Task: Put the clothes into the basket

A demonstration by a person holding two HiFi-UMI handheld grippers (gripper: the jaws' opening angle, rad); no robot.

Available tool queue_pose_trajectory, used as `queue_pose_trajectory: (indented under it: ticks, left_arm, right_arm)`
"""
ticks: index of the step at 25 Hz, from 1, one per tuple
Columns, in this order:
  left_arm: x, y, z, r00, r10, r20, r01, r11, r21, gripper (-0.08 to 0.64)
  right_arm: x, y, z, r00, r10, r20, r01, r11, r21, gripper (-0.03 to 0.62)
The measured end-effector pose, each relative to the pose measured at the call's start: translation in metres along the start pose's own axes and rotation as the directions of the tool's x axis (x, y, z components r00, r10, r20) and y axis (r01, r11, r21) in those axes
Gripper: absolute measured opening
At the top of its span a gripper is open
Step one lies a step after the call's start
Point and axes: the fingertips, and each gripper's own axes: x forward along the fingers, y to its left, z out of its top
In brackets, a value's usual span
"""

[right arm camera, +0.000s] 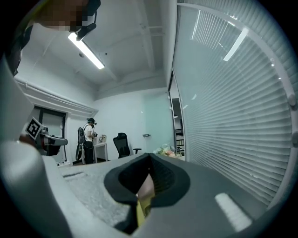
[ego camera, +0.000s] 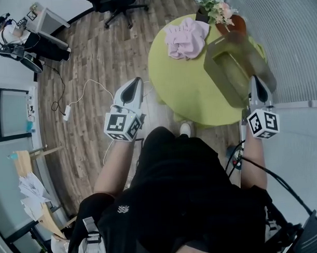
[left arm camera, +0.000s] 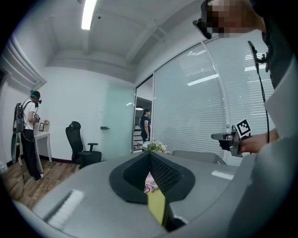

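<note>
Left hand-held gripper [ego camera: 136,81] and right hand-held gripper [ego camera: 255,79] are both closed and empty. Pink clothes [ego camera: 185,38] lie on the counter [ego camera: 186,94] beside the basket [ego camera: 238,68]; I'd open wide, then pinch the heap's middle.

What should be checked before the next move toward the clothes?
1. Clothes free to grab: ok. They lie loose on the table, outside the basket.
2. Basket in place: ok. It stands on the table beside the clothes.
3. Basket empty: cannot tell.
4. Left tool ready to grasp: not ok. Its jaws are together, it holds nothing, and it is away from the clothes.
5. Right tool ready: not ok. Its jaws are together, it holds nothing, and it is near the basket.
</note>
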Motion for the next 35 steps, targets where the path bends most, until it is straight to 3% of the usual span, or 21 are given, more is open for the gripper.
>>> queue_pose_trajectory:
  ticks: [10, 17, 24, 31, 35]
  left_arm:
    - [0.099, 0.028, -0.022, 0.993, -0.117, -0.028, 0.117, 0.993, -0.002, 0.006]
    - [0.173, 0.043, -0.032, 0.965, -0.258, -0.047, 0.258, 0.966, 0.002, 0.006]
    - [0.235, 0.068, -0.056, 0.925, -0.367, -0.097, 0.367, 0.93, -0.014, 0.006]
    - [0.292, 0.053, -0.103, 0.869, -0.456, -0.192, 0.456, 0.889, -0.046, 0.006]
    - [0.315, 0.039, -0.117, 0.841, -0.492, -0.227, 0.502, 0.865, -0.012, 0.165]
  right_arm:
    - [0.036, -0.008, -0.01, 0.994, -0.1, -0.035, 0.1, 0.995, -0.017, 0.002]
    - [0.05, -0.01, -0.016, 0.968, -0.242, -0.06, 0.242, 0.97, -0.006, 0.002]
    - [0.082, 0.019, -0.001, 0.943, -0.327, -0.068, 0.325, 0.945, -0.033, 0.002]
    - [0.087, 0.017, 0.003, 0.921, -0.384, -0.066, 0.381, 0.923, -0.055, 0.002]
    - [0.078, 0.002, -0.004, 0.9, -0.427, -0.092, 0.425, 0.904, -0.041, 0.002]
